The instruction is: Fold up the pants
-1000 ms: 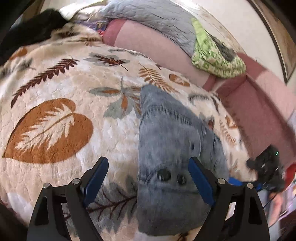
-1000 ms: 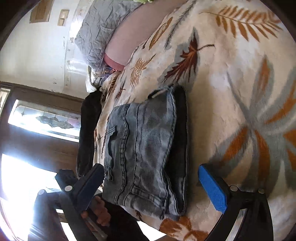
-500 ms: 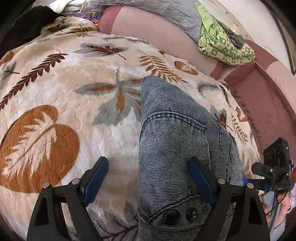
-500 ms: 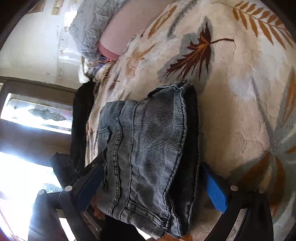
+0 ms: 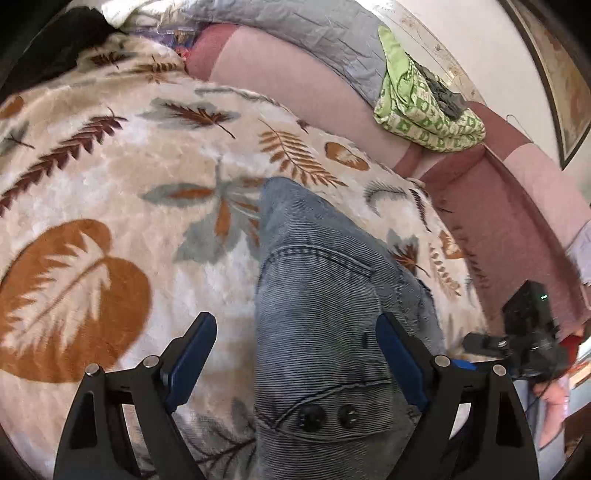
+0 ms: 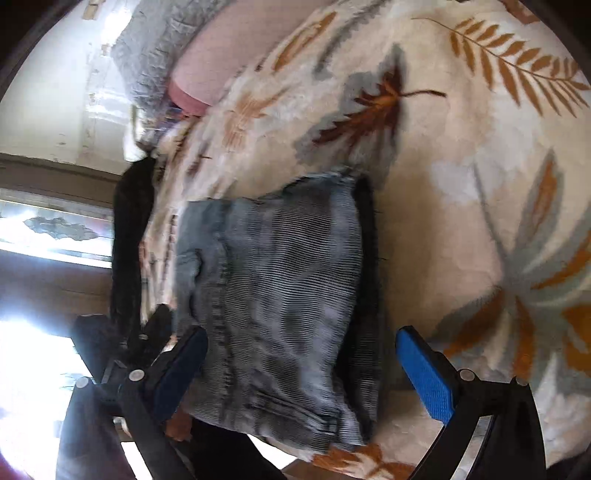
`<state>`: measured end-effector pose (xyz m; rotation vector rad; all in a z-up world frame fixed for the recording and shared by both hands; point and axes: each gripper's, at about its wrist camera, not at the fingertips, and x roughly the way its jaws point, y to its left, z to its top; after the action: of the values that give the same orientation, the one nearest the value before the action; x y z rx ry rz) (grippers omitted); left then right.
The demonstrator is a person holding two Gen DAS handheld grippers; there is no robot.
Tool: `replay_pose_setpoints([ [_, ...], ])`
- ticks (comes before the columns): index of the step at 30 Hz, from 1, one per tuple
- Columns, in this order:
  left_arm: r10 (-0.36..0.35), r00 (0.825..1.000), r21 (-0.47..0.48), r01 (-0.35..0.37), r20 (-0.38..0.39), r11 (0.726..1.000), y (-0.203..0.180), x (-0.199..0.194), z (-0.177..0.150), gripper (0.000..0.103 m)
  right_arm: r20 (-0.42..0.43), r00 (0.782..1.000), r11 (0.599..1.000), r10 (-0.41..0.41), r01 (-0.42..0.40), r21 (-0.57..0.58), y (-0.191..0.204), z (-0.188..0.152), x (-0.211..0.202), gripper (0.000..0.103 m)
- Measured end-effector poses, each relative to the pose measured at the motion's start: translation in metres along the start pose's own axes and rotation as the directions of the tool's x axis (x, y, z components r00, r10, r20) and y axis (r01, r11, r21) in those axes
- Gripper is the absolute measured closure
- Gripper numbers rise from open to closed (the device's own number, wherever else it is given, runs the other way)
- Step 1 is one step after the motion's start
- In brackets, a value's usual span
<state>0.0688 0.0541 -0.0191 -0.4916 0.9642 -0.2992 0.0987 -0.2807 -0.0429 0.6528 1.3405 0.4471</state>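
Grey-blue jeans (image 5: 325,302) lie folded into a compact stack on a cream blanket (image 5: 110,192) with leaf prints. Two dark buttons (image 5: 327,417) show at the near end. My left gripper (image 5: 297,343) is open, just above the near end of the stack, holding nothing. In the right wrist view the folded jeans (image 6: 280,295) show a dark inner layer along one edge. My right gripper (image 6: 301,360) is open over the stack's near edge, empty. It also shows at the far right of the left wrist view (image 5: 524,332).
A pink cushion (image 5: 295,81) and a grey quilt (image 5: 295,33) run along the back of the bed. A green patterned cloth (image 5: 424,110) lies on the cushion. A black garment (image 6: 129,236) hangs at the bed's edge near a bright window (image 6: 33,354).
Both grippers moved slightly over the folded jeans and then eased back a little. The jeans stayed in place. Both stayed open.
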Motion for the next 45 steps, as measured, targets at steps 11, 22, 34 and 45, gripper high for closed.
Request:
replay_pose_setpoints([
  [11, -0.01, 0.992, 0.073, 0.02, -0.125, 0.997, -0.012, 0.029, -0.009, 0.038, -0.056, 0.998, 0.996, 0.009, -0.014, -0.094, 0.027, 0.006, 0.037, 0.001],
  [22, 0.143, 0.982, 0.158, -0.123, -0.124, 0.98, -0.031, 0.027, -0.007, 0.053, -0.049, 0.98, 0.962, -0.192, 0.178, -0.205, 0.042, 0.0, 0.036, 0.049],
  [34, 0.258, 0.965, 0.362, -0.261, 0.057, 0.895, -0.078, -0.007, -0.003, 0.066, 0.089, 0.992, 0.958, -0.085, 0.106, -0.266, 0.074, -0.009, -0.008, 0.072],
  [45, 0.172, 0.957, 0.299, -0.239, 0.236, 0.924, -0.072, -0.05, 0.097, 0.065, 0.231, 0.973, 0.917, -0.016, 0.106, -0.385, 0.163, 0.064, -0.044, 0.072],
])
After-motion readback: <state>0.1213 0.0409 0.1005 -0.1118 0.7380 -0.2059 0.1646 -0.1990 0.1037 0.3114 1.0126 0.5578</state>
